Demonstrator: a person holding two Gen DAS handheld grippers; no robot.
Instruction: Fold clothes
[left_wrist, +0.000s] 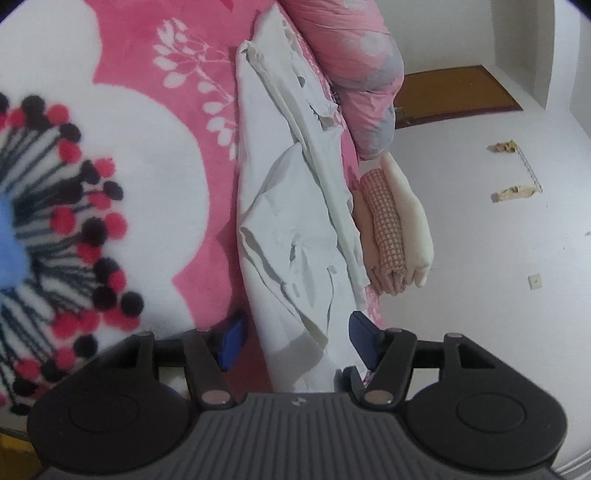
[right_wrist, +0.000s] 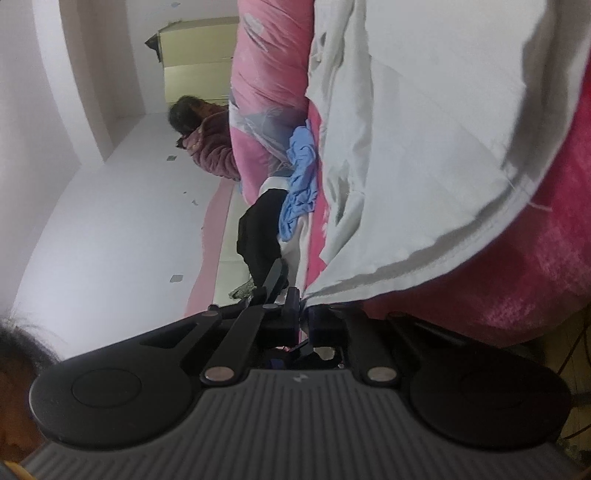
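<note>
On the pink blanket (left_wrist: 207, 110), left claw (left_wrist: 295, 343) gapes astride white garment (left_wrist: 291, 229).

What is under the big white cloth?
The white cloth lies on a pink flowery blanket, which shows around its edges. Whatever is right beneath its middle is covered, so I cannot tell. Folded clothes sit beside it, not under it.

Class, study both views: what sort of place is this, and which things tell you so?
Probably a bedroom: a white garment is spread on a pink floral blanket, beside a rolled pink quilt and a folded stack of cloths, with plain white walls.
</note>
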